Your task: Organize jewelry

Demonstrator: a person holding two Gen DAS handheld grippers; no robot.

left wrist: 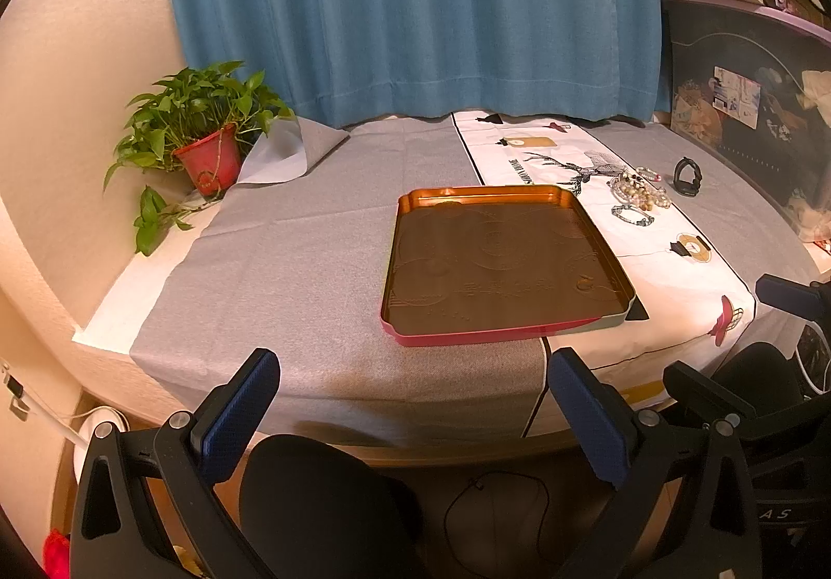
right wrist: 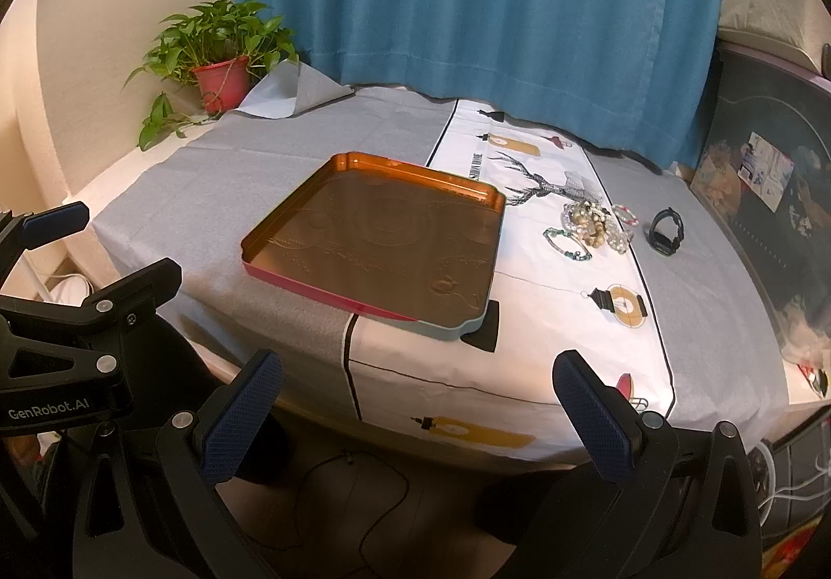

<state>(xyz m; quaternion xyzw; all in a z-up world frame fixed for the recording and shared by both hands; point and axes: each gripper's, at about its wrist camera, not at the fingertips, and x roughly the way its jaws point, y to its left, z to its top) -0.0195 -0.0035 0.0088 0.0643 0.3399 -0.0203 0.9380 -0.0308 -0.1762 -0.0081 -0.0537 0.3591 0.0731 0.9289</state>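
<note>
Blue curtain (left wrist: 415, 8) behind grey-clothed table (left wrist: 291, 257); potted plant (left wrist: 202, 132) left of curtain, against cream wall (left wrist: 88, 59).

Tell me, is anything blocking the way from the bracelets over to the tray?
Nothing visible does. The pile of beaded bracelets lies on the white table runner, just right of the tray, with only bare cloth between them. The black watch sits on their far side, away from the tray.

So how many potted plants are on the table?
1. The potted plant stands at the far left corner of the table, beside the blue curtain. Nothing suggests another hidden.
</note>
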